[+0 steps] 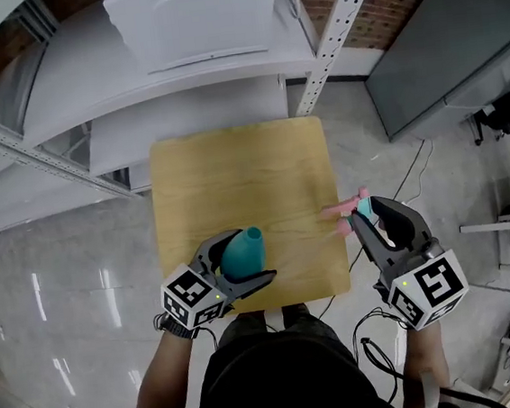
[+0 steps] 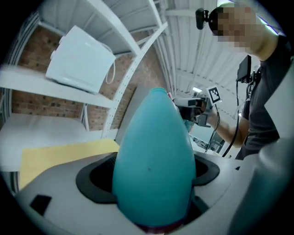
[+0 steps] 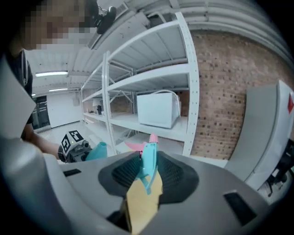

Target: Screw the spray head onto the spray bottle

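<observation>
A teal cone-shaped spray bottle (image 1: 240, 253) sits in my left gripper (image 1: 243, 265), jaws shut on its body, neck opening pointing up and away. It fills the left gripper view as the bottle (image 2: 154, 160). My right gripper (image 1: 358, 218) is shut on the teal and pink spray head (image 1: 353, 206), held over the table's right edge. In the right gripper view the spray head (image 3: 148, 161) stands between the ribbed pads (image 3: 126, 172), pink nozzle on top. Both are held above the wooden table (image 1: 245, 191), apart from each other.
White metal shelving (image 1: 179, 80) stands behind the table with a white box (image 1: 194, 15) on it. A grey cabinet (image 1: 446, 43) is at the right, and cables (image 1: 407, 183) run over the grey floor. The person's legs are at the table's near edge.
</observation>
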Tool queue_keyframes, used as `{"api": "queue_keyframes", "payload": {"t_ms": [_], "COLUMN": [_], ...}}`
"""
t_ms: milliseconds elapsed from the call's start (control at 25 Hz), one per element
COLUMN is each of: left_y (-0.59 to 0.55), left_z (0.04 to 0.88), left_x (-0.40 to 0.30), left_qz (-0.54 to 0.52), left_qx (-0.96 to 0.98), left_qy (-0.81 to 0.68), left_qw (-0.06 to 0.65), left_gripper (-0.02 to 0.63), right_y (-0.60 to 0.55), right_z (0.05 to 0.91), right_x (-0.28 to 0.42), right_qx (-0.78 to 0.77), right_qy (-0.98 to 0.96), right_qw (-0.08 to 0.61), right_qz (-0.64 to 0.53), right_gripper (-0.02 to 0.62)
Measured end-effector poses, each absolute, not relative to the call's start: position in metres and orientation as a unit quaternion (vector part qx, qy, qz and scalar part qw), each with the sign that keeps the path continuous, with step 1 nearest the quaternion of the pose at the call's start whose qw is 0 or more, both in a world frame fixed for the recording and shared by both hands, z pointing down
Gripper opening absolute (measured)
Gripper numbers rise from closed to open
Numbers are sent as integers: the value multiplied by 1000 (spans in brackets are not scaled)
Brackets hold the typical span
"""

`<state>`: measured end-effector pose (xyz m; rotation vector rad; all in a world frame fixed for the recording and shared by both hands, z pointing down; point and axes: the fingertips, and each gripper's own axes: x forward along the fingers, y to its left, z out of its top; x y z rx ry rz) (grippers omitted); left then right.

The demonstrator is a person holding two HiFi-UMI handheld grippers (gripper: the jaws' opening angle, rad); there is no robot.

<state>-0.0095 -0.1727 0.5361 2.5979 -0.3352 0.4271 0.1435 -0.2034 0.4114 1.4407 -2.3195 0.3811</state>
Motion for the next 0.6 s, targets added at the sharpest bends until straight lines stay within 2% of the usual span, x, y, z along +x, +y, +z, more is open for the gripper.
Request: {"api": "queue_keyframes", "payload": {"t_ms": [200,600], "left_y": [-158,-135], "left_z": [486,436], "left_x": [13,24], "left_qz": [110,94], "left_qx": [961,972], "left_qy": [-130,-148], "left_qw": [218,156], "left_gripper": [442,443], "right_y": [-185,-150], "right_z": [354,303], "right_x": [137,142], "right_qx": [508,513], "right_qy": [-839,-843], "right_qw": [178,162], "right_qz": [72,12], "right_gripper": [124,124]}}
